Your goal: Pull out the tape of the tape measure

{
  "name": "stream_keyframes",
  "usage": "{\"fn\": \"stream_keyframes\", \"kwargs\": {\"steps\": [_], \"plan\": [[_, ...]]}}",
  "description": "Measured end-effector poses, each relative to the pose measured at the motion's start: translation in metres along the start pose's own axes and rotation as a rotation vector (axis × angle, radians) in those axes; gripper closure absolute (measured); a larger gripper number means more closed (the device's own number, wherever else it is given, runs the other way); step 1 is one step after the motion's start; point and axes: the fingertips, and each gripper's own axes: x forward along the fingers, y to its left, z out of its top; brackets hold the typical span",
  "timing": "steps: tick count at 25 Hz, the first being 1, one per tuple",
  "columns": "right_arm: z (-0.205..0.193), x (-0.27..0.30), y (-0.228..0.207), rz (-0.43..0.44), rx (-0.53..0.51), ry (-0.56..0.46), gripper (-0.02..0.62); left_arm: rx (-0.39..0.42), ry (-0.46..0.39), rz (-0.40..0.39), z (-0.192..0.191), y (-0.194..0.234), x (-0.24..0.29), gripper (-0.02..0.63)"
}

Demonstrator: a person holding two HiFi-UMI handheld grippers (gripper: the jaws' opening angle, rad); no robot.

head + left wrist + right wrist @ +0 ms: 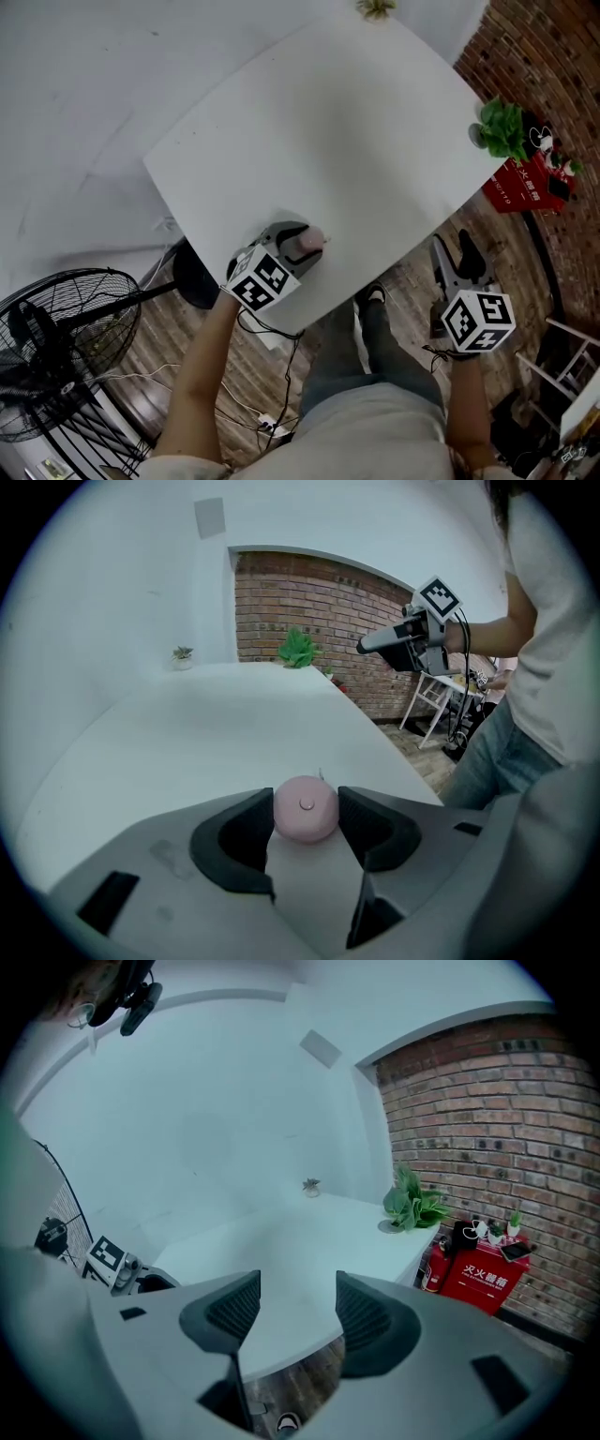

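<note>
The left gripper's pads (251,825) were closed in on the pink tape measure (306,807), one ribbed face meeting each side of its round case, so the left gripper (307,814) was pinching it rather than standing spread around it. The case lay flat on the white table (206,742), close to the near edge, its button face up. Being a disc, it had no long axis of its own. The direction that mattered was where the tape comes out.

A thin sliver (321,774) stood just past the far rim of the case. I judged it to be the tape's end tab, but it was too small to be sure. If so, the tab pointed away from the left jaws, toward the middle of the table.

The right gripper (298,1309) had its jaws spread, with only table edge and wooden floor between them. In the head view it (454,261) hung off the table's near-right edge, well apart from the case. The free hand would therefore have to come in across the table to reach the far side of the case.

From above, the left gripper's body and marker cube (264,277) covered most of the case, leaving only a pink edge (310,241) showing.
</note>
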Motion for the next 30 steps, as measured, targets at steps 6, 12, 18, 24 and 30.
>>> {"fn": "stream_keyframes", "kwargs": {"steps": [6, 12, 18, 24, 30], "plan": [[0.010, -0.003, -0.002, 0.014, -0.005, -0.015, 0.345, -0.015, -0.041, 0.004, 0.025, 0.001, -0.011, 0.388], [0.022, -0.004, 0.003, 0.054, -0.007, -0.039, 0.347, -0.057, -0.061, 0.017, 0.047, 0.000, -0.029, 0.388], [0.039, -0.004, 0.018, 0.115, -0.026, -0.075, 0.350, -0.116, -0.140, 0.067, 0.079, 0.003, -0.058, 0.388], [0.065, -0.007, 0.052, 0.304, -0.055, -0.121, 0.356, -0.108, -0.221, 0.049, 0.118, -0.012, -0.084, 0.388], [0.081, -0.021, 0.114, 0.617, -0.187, -0.129, 0.361, -0.013, -0.230, -0.032, 0.146, -0.036, -0.107, 0.388]]}}
